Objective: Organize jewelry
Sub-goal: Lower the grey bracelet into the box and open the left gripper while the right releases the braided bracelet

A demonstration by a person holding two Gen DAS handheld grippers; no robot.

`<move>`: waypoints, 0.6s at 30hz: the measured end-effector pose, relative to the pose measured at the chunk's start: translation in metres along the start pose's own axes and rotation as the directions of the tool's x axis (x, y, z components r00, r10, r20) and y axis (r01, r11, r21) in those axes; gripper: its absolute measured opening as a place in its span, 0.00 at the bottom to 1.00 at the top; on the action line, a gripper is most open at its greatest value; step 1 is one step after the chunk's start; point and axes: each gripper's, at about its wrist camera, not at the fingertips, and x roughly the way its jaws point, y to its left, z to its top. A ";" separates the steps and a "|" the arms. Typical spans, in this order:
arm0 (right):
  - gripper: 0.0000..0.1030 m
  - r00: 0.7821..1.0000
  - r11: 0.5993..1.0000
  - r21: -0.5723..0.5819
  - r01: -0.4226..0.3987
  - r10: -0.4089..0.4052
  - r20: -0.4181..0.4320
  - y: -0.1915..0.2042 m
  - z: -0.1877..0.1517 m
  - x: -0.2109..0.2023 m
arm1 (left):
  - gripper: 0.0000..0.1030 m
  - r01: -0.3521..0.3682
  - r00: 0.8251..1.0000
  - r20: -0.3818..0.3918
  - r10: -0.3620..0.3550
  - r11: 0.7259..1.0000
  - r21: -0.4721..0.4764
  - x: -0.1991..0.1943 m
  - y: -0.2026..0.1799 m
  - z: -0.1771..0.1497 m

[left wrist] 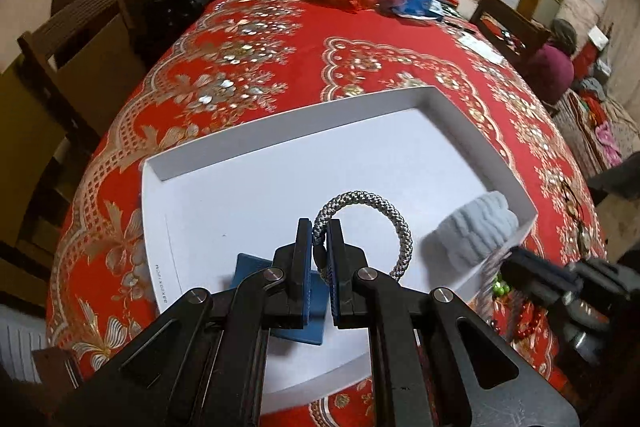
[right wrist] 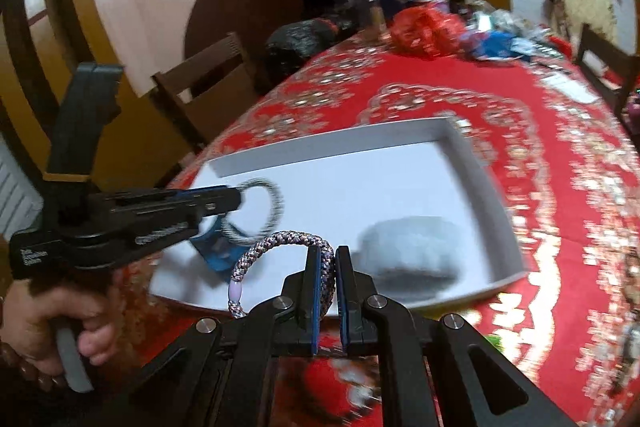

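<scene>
Black linkages of our left gripper (left wrist: 319,227) fill the foreground of the left wrist view, its jaws pinched tight on a grey braided bracelet (left wrist: 372,203). That loop stands on edge above the white tray (left wrist: 288,135), arching up and to the right of the pads before curling back down toward them. Under the gripper a blue card (left wrist: 308,327) lies flat on the tray floor, and a pale blue knitted band (left wrist: 476,231) sits against the tray's right wall.

Our right gripper (right wrist: 329,259) is likewise clamped, holding a pink-and-grey braided bracelet (right wrist: 280,241). This loop arcs up and leftward from the pads, ending in a pale lilac bead (right wrist: 235,291) that hangs down over the tray's near edge. From the right wrist view we also see our left hand (right wrist: 48,323) wrapped around the handle of its gripper. The tray rests on a red tablecloth (left wrist: 248,59) patterned in gold.
</scene>
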 end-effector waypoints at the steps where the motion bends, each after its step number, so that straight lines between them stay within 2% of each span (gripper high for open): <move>1: 0.06 1.000 1.000 0.000 -0.009 0.009 -0.012 0.001 0.000 0.006 | 0.05 -0.002 1.000 0.001 0.002 1.000 -0.009 0.001 0.001 0.000; 4: 0.06 0.999 1.000 0.005 -0.005 0.006 -0.054 -0.001 0.000 0.027 | 0.05 -0.007 1.000 0.014 0.007 1.000 -0.018 0.001 0.002 0.001; 8: 0.06 0.995 0.998 0.027 0.064 -0.062 -0.073 -0.016 0.005 0.046 | 0.06 0.012 1.000 0.015 -0.011 1.000 -0.021 0.009 -0.001 0.005; 11: 0.06 0.991 0.991 0.060 0.121 -0.117 -0.058 -0.029 0.007 0.047 | 0.06 0.001 1.000 0.015 -0.001 1.000 -0.005 0.018 -0.006 0.009; 18: 0.06 0.985 0.984 0.062 0.169 -0.166 -0.045 -0.036 0.006 0.043 | 0.06 -0.015 1.000 0.004 0.015 1.000 0.009 0.029 -0.010 0.009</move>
